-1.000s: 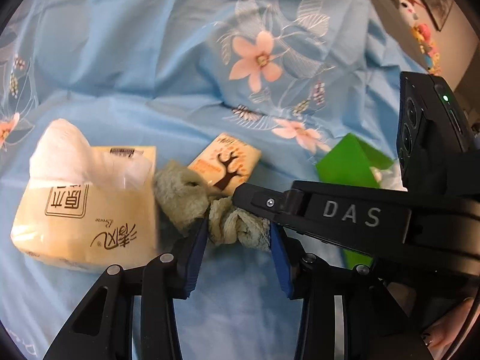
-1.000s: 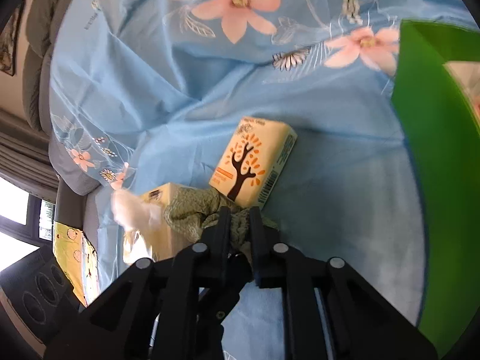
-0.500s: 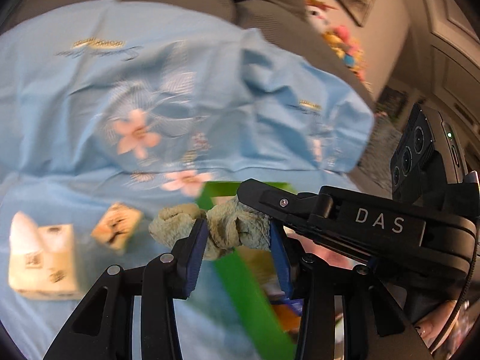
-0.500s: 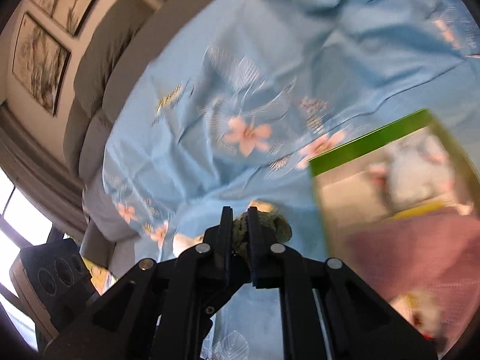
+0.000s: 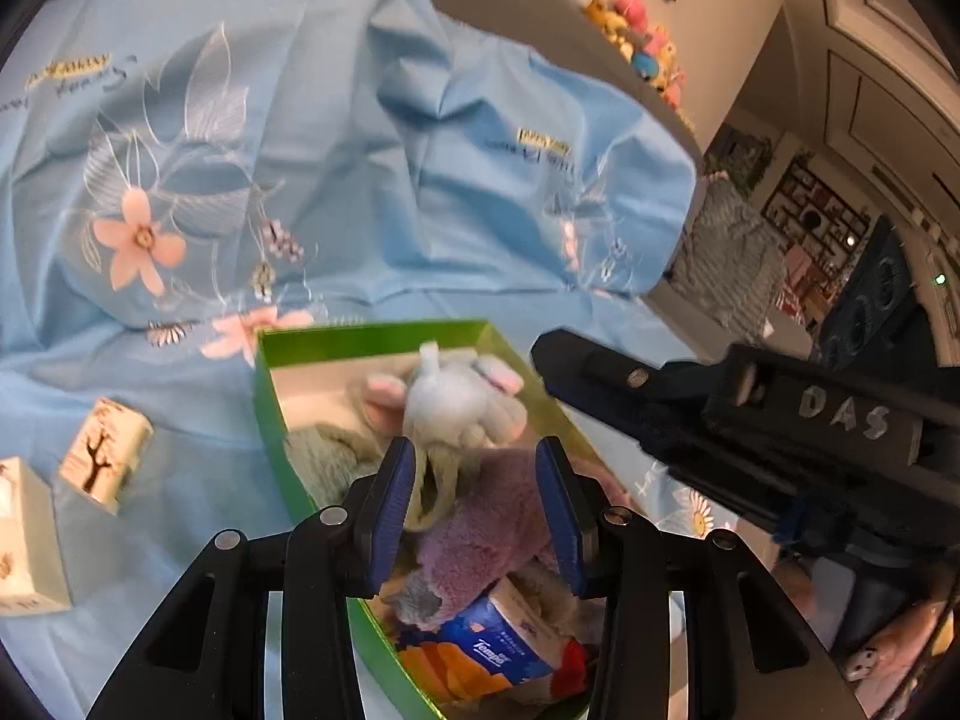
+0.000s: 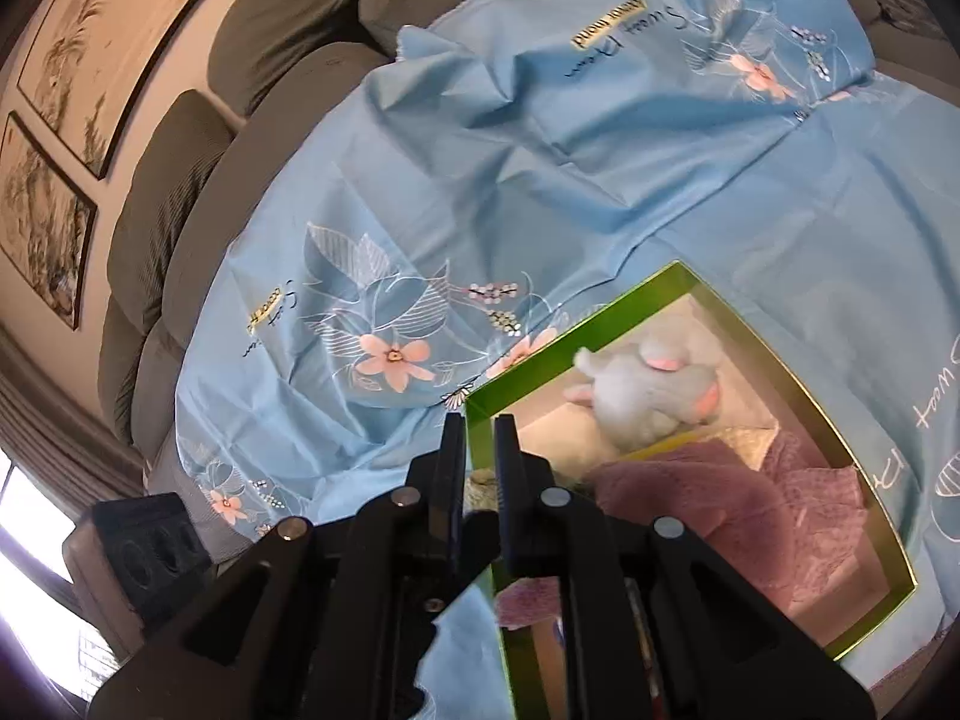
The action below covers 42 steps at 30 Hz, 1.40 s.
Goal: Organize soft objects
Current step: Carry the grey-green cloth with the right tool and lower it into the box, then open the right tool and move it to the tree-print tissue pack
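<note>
A green box (image 5: 270,420) lies on the blue flowered sheet and holds a pale plush toy (image 5: 456,402), a purple towel (image 5: 480,534), a blue tissue pack (image 5: 480,648) and a green-grey cloth (image 5: 330,456). My left gripper (image 5: 474,492) is open above the box, nothing between its blue pads. My right gripper (image 6: 479,450) hangs over the box's near corner (image 6: 480,414) with its jaws a narrow gap apart and nothing seen between them; it also shows in the left wrist view (image 5: 720,414). The plush (image 6: 648,396) and towel (image 6: 720,498) show in the right wrist view.
A small tree-printed tissue pack (image 5: 105,456) and a bigger tissue pack (image 5: 24,540) lie left of the box on the sheet (image 5: 300,150). A grey sofa back (image 6: 270,30) rises behind. Plush toys (image 5: 630,18) sit on it at the far right.
Both grippers carried the green-grey cloth from beside the tissue packs to over the green box. The cloth has left both grippers and now lies in the box.
</note>
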{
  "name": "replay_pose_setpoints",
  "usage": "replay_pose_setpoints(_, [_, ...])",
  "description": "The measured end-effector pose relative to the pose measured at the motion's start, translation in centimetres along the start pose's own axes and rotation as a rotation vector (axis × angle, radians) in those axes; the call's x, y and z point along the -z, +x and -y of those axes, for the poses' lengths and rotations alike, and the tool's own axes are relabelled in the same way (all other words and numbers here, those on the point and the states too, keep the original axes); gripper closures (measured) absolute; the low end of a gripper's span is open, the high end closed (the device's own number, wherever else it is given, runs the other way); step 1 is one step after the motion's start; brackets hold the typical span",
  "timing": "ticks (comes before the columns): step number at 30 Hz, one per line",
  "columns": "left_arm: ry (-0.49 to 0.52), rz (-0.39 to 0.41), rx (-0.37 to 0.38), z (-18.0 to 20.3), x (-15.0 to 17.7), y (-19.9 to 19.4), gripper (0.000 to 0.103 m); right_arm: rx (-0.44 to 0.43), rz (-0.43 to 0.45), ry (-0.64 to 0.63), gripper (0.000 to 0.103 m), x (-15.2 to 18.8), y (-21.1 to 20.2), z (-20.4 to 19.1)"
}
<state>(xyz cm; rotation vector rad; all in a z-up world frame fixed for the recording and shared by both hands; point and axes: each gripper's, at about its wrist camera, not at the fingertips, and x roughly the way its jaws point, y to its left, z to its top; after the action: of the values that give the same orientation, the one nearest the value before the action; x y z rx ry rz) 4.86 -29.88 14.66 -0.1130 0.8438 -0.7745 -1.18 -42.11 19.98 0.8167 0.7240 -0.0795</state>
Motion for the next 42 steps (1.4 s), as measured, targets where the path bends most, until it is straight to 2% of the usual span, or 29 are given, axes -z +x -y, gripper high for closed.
replay_pose_setpoints(9, [-0.020,-0.044,-0.031,-1.1,1.1,1.7,0.060,0.000,-0.024,0.033,0.091,-0.2,0.7,1.2])
replay_pose_setpoints(16, [-0.026,-0.027,-0.023,-1.4,1.5,0.2,0.060,0.004,-0.039,0.019,0.090,-0.2,1.1,0.6])
replay_pose_setpoints(18, [-0.028,-0.029,-0.028,-1.6,1.5,-0.3,0.060,0.007,-0.038,0.022,0.084,-0.3,1.1,0.4])
replay_pose_setpoints(20, [-0.047,-0.030,-0.011,-2.2,1.6,-1.1,0.058,0.012,-0.032,0.017,0.069,-0.2,1.0,0.1])
replay_pose_setpoints(22, [-0.054,-0.022,-0.023,-2.7,1.7,-2.0,0.043,0.012,-0.023,0.002,0.056,-0.1,0.9,-0.5])
replay_pose_setpoints(23, [-0.053,-0.013,-0.037,-2.9,1.7,-2.5,0.040,0.010,-0.022,-0.007,0.051,0.0,0.8,-0.8])
replay_pose_setpoints(24, [-0.052,0.000,-0.053,-3.1,1.8,-3.0,0.039,0.007,-0.023,-0.014,0.049,0.0,0.8,-1.2])
replay_pose_setpoints(28, [-0.064,0.025,-0.097,-4.6,2.6,-5.1,0.037,-0.008,-0.030,-0.059,0.031,0.8,1.0,-2.9])
replay_pose_setpoints(33, [-0.102,0.021,-0.154,-7.5,4.4,-7.3,0.033,-0.026,-0.055,-0.098,0.019,2.1,2.1,-5.4])
replay_pose_setpoints(40, [-0.133,-0.063,-0.231,-13.4,8.0,-9.9,0.030,0.043,-0.157,-0.188,0.015,5.7,6.1,-9.3])
replay_pose_setpoints(42, [-0.159,-0.075,-0.251,-15.2,9.3,-10.7,0.030,0.029,-0.204,-0.185,0.015,7.0,7.8,-10.4])
